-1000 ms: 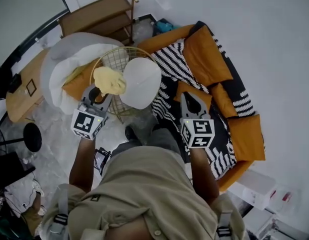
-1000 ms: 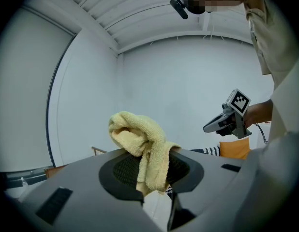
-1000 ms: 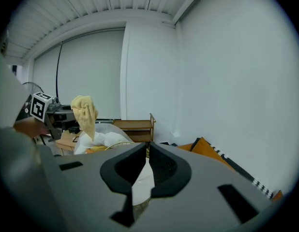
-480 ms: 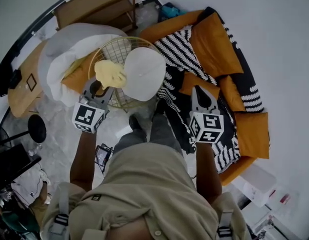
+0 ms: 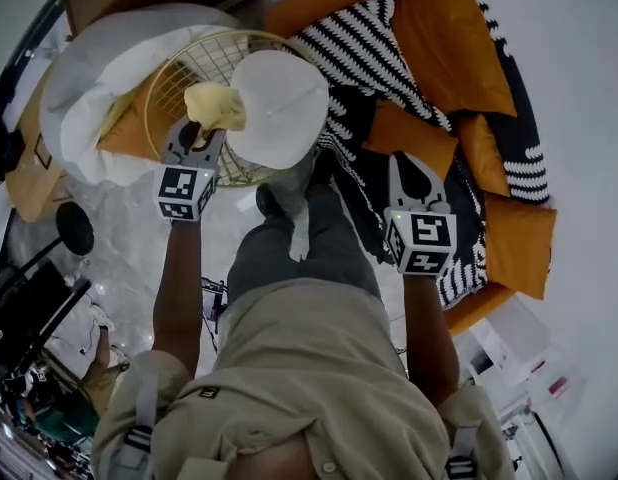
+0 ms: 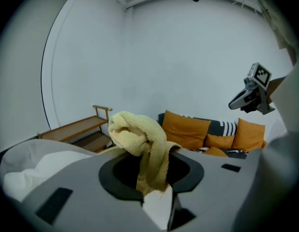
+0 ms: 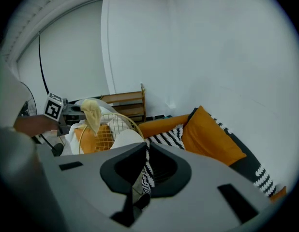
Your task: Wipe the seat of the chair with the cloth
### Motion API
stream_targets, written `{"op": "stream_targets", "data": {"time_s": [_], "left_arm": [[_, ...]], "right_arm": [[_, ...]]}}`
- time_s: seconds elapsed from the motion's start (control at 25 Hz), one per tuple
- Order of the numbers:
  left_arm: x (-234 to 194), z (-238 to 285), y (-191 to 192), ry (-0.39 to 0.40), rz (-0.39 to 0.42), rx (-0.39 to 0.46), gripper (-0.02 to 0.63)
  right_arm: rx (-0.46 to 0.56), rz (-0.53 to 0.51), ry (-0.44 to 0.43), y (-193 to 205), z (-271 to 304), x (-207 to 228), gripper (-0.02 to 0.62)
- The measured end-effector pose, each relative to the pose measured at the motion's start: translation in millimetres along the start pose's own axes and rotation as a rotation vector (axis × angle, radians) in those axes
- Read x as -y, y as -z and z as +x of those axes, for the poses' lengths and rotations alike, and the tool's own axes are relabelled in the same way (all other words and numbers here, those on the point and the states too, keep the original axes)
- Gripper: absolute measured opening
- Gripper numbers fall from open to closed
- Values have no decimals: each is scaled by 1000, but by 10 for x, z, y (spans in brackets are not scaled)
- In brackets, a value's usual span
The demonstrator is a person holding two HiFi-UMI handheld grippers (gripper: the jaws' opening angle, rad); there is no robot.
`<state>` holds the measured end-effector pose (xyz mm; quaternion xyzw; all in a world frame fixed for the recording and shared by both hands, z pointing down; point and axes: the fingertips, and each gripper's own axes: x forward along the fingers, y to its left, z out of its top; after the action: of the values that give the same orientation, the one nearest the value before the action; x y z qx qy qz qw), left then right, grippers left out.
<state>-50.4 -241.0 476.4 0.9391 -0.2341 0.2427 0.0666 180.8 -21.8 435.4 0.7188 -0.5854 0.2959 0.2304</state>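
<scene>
A gold wire chair (image 5: 179, 73) carries a round white seat (image 5: 284, 108). The yellow cloth (image 5: 214, 106) hangs bunched over the seat's left edge. My left gripper (image 5: 202, 133) is shut on it, and in the left gripper view the cloth (image 6: 140, 134) droops from between the jaws of the left gripper (image 6: 155, 190). My right gripper (image 5: 407, 163) is held over the striped blanket, to the right of the chair, shut with nothing in it. The right gripper view looks past the right gripper (image 7: 145, 151) to the white seat (image 7: 121, 140) and the cloth (image 7: 91, 112).
An orange sofa (image 5: 444, 38) with a black-and-white striped blanket (image 5: 354, 38) fills the right side. A white beanbag (image 5: 94, 78) lies left of the chair. A black stool (image 5: 74, 228) stands at the lower left. The person's legs and shoe (image 5: 269, 203) are in front of the chair.
The person has stepped closer to the chair. Both grippers have moved forward with them, and the left one still holds the cloth at the seat's left edge.
</scene>
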Motion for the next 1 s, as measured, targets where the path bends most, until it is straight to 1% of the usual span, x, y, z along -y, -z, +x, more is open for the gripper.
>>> {"op": "stream_targets", "data": {"time_s": [0.12, 0.24, 0.32, 0.4, 0.52, 0.6, 0.68, 0.76, 0.88, 0.92, 0.96, 1.0], "left_arm": [[-221, 493, 443, -37, 0, -72, 118], [-458, 938, 873, -99, -16, -146, 118], [-524, 1191, 1141, -125, -23, -199, 118], [-537, 1486, 1398, -123, -13, -252, 118], [-482, 1971, 1766, -86, 18, -340, 118], [-330, 2209, 1892, -50, 20, -373, 119], [6, 2392, 1888, 12, 22, -375, 118], [544, 2551, 1827, 116, 37, -363, 118], [1461, 2741, 1714, 306, 67, -336, 118], [1692, 2780, 1684, 353, 78, -331, 118], [1843, 2802, 1671, 381, 84, -330, 118], [1905, 2809, 1677, 388, 83, -331, 118]], "right_arm": [[-85, 5, -5, 289, 273, 153, 29], [-145, 14, -18, 512, 509, 262, 29], [-179, 22, -25, 633, 583, 324, 29], [-212, 27, -23, 755, 655, 402, 29], [-259, 37, -6, 961, 783, 563, 29], [-279, 49, 1, 1077, 831, 653, 29], [-293, 62, 3, 1160, 860, 706, 29], [-303, 75, 3, 1206, 878, 712, 29], [-308, 85, -2, 1217, 903, 681, 29], [-309, 86, -3, 1213, 907, 674, 29], [-309, 87, -3, 1207, 909, 671, 29], [-308, 87, -3, 1202, 908, 669, 29]]}}
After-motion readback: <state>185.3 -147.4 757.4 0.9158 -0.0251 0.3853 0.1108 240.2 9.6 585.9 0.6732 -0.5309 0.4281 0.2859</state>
